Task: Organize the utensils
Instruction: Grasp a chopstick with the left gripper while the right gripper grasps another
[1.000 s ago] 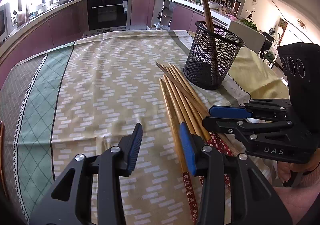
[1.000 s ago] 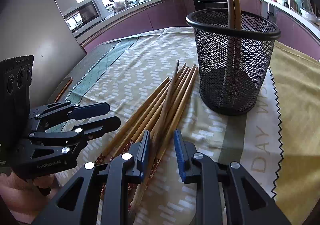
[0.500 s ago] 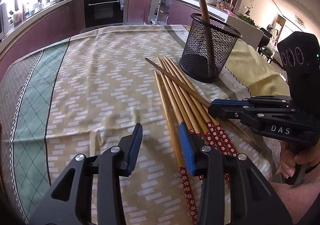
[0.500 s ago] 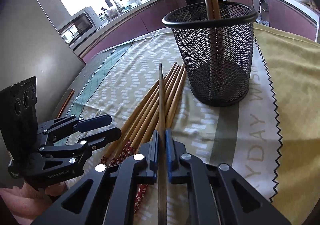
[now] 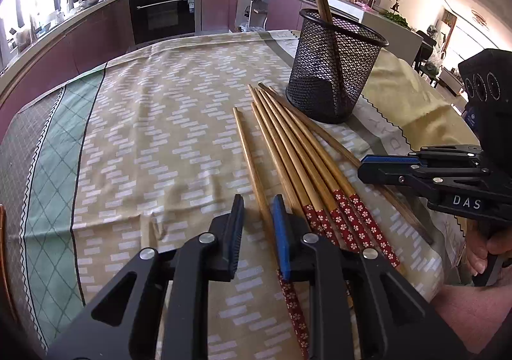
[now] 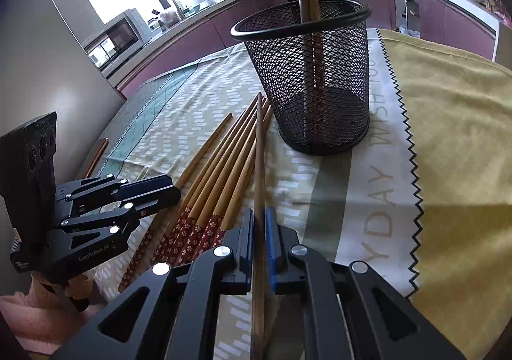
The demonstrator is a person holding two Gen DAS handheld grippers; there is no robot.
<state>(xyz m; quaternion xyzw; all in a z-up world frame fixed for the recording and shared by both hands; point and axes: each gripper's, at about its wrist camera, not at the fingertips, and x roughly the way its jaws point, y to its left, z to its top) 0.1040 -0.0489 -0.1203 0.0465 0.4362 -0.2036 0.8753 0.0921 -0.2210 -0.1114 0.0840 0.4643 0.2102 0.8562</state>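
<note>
While its plain brown wooden chopstick (image 6: 259,167) runs long and slim, tip toward the black wire-mesh cup (image 6: 307,81), the right hand-held gripper (image 6: 259,251) is clenched on its lower length. Beside it, bamboo chopsticks with red flowered ends (image 5: 307,167) lie fanned on the desk's patterned cloth (image 5: 160,135). One lies between the left hand-held gripper's (image 5: 257,232) jaws, which have just been closing from wider a second ago but still show a gap.

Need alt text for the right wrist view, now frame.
The right gripper is shut on a plain brown wooden chopstick pointing toward the black wire-mesh cup, which holds two chopsticks. Red-patterned bamboo chopsticks lie on the patterned tablecloth beside the left gripper.
</note>
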